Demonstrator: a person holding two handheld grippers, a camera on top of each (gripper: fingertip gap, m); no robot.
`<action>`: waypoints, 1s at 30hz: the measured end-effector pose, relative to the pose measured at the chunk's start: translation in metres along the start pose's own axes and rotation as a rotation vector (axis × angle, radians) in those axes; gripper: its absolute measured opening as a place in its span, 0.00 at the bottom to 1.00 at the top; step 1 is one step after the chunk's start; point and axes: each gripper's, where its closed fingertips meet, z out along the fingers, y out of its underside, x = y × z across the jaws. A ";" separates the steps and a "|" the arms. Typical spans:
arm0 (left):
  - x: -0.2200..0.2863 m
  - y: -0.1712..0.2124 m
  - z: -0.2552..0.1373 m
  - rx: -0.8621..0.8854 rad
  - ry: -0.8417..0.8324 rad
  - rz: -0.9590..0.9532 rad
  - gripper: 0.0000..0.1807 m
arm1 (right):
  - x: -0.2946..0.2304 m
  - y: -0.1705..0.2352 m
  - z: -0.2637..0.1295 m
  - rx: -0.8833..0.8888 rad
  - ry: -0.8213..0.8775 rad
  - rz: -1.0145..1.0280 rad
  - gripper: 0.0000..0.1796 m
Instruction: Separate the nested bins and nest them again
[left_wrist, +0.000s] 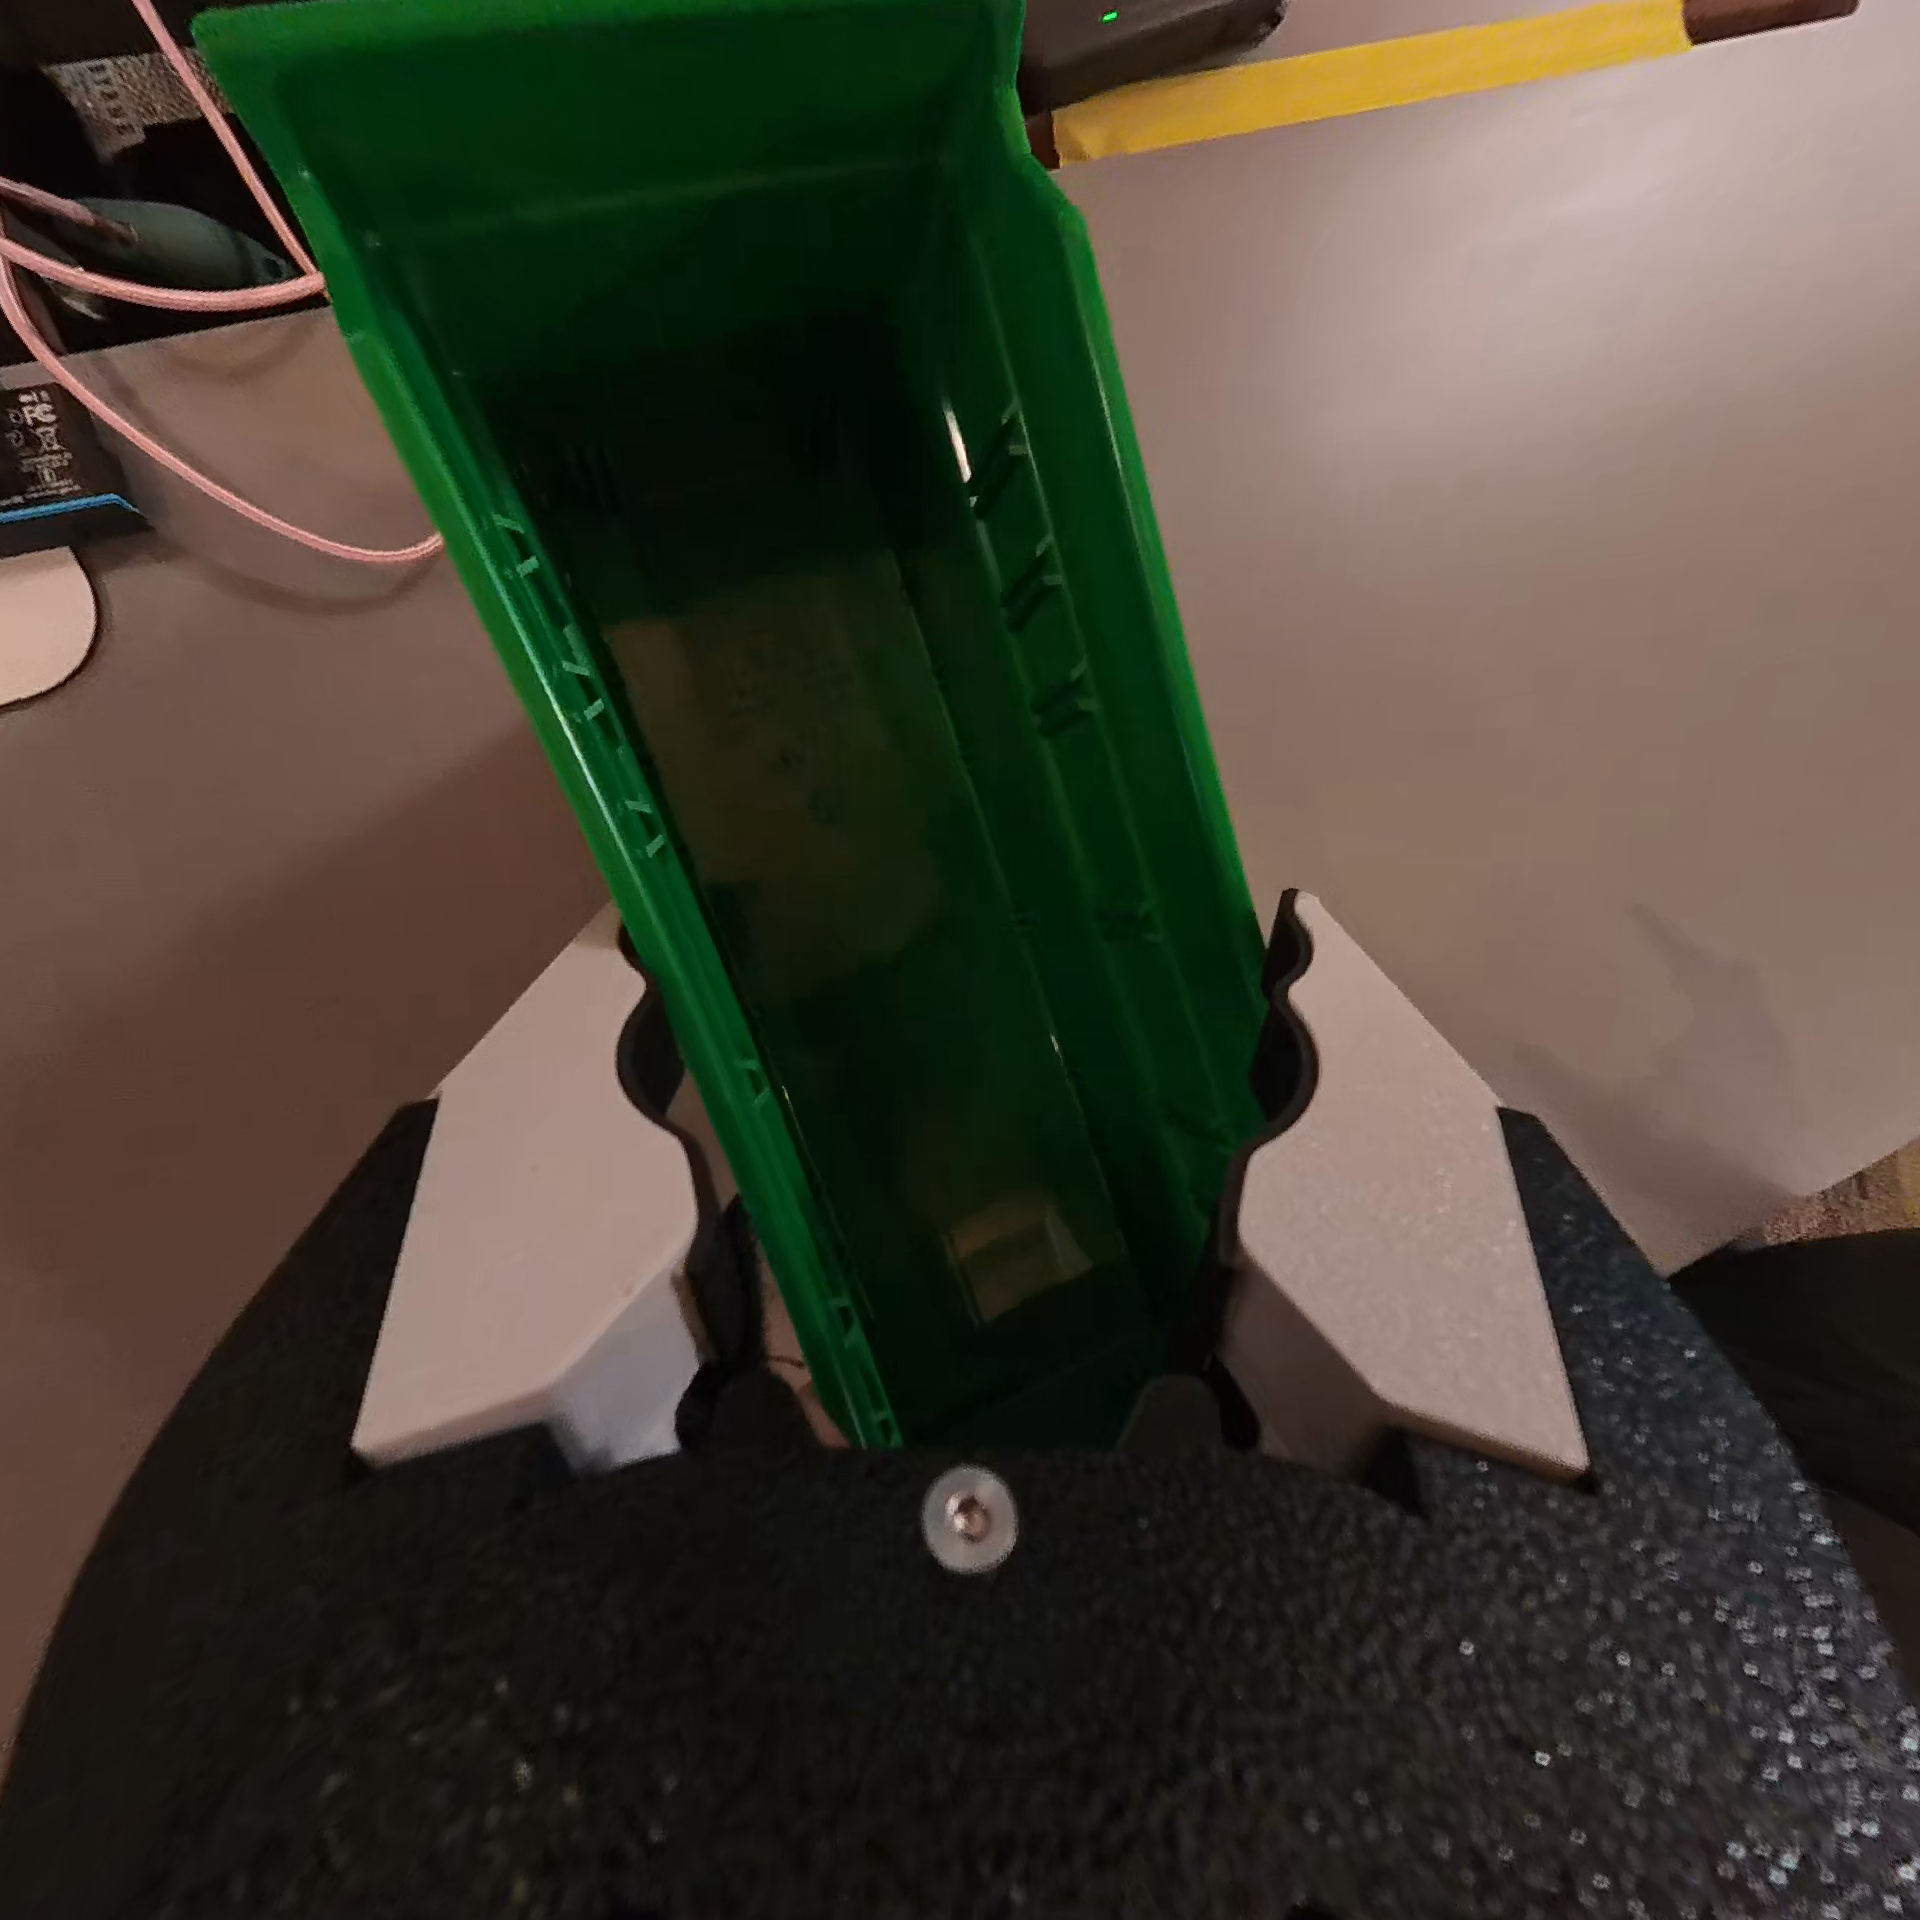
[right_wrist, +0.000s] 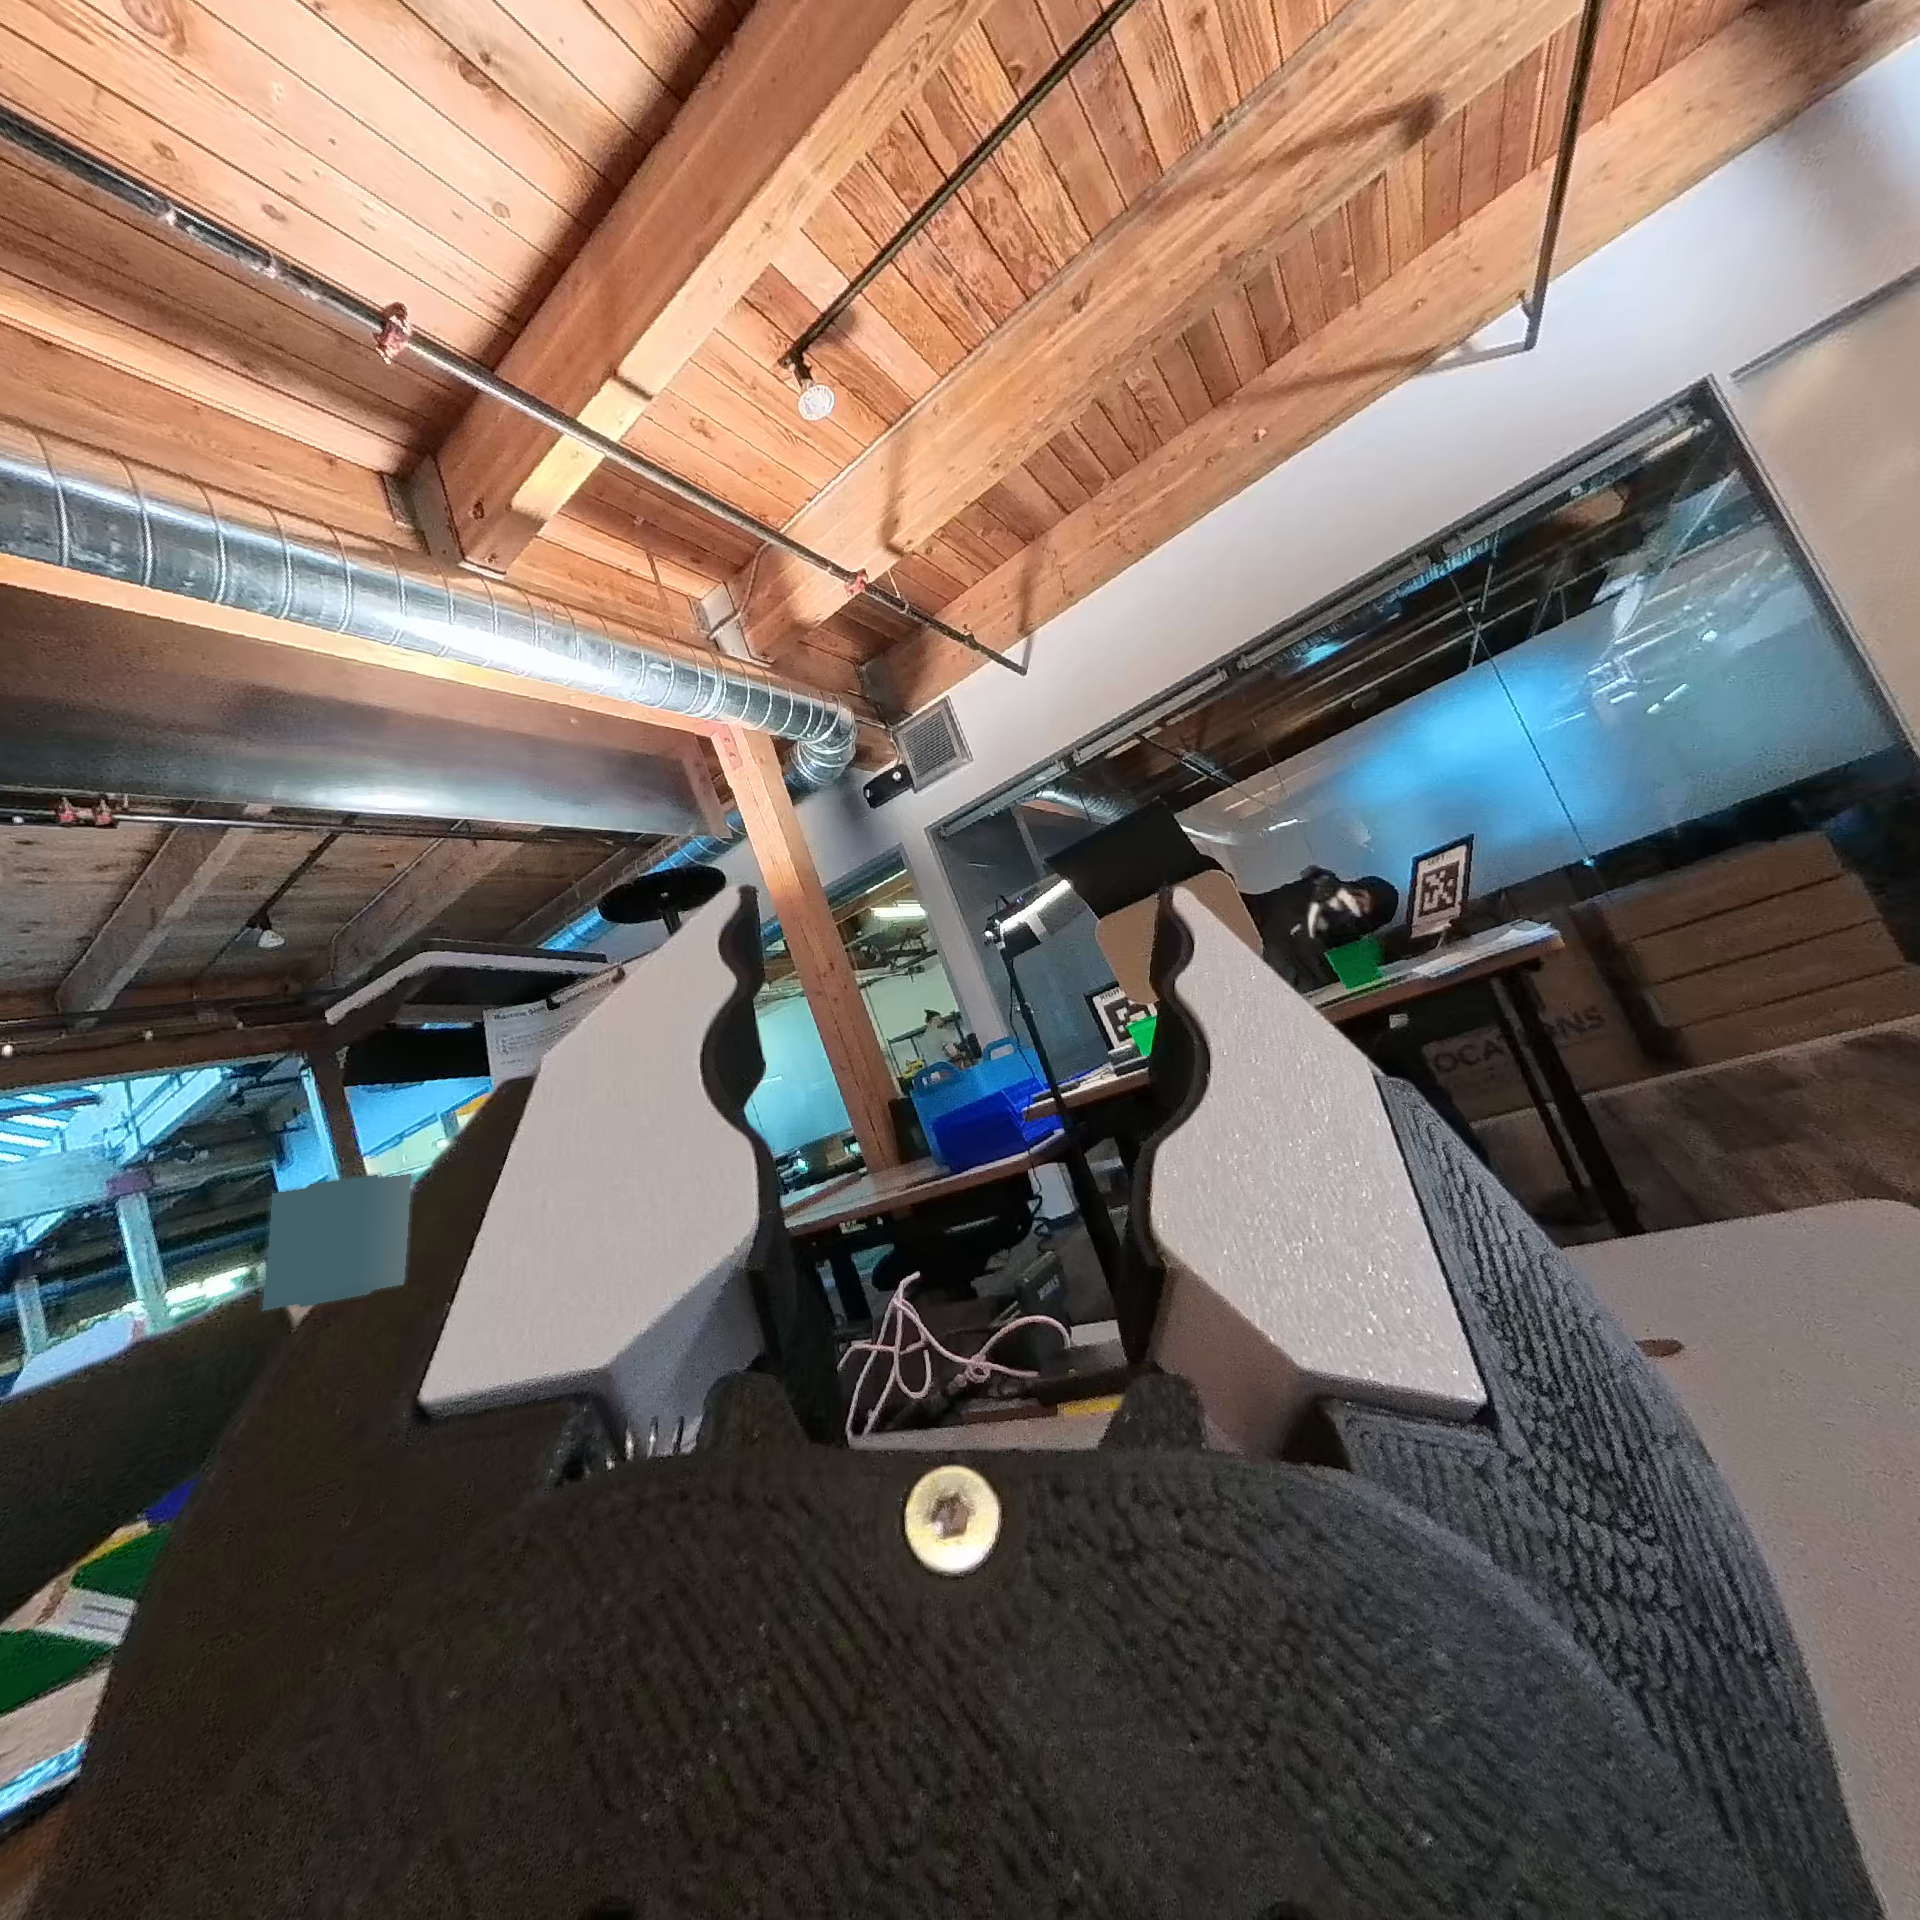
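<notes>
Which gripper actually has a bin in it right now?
The left gripper: its fingers clamp the green bin over the table. The right gripper is open, holding nothing, tilted toward the ceiling.

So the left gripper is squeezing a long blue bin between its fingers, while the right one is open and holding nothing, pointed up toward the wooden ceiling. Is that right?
Nearly. The bin clamped in the left gripper is green, not blue, as the left wrist view shows. The rest holds: in the right wrist view the right gripper is open and empty, angled up toward the wooden ceiling.
</notes>
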 end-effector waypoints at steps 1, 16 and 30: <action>-0.001 0.001 0.002 0.007 0.005 -0.003 0.62 | 0.000 0.002 0.001 -0.006 0.000 0.000 0.42; -0.005 -0.028 -0.103 0.926 -0.019 0.158 0.77 | -0.027 0.042 0.024 -0.143 0.012 -0.133 0.44; -0.058 0.170 -0.089 1.536 0.352 -0.298 0.71 | -0.177 0.203 0.052 -0.476 -0.326 -0.131 0.61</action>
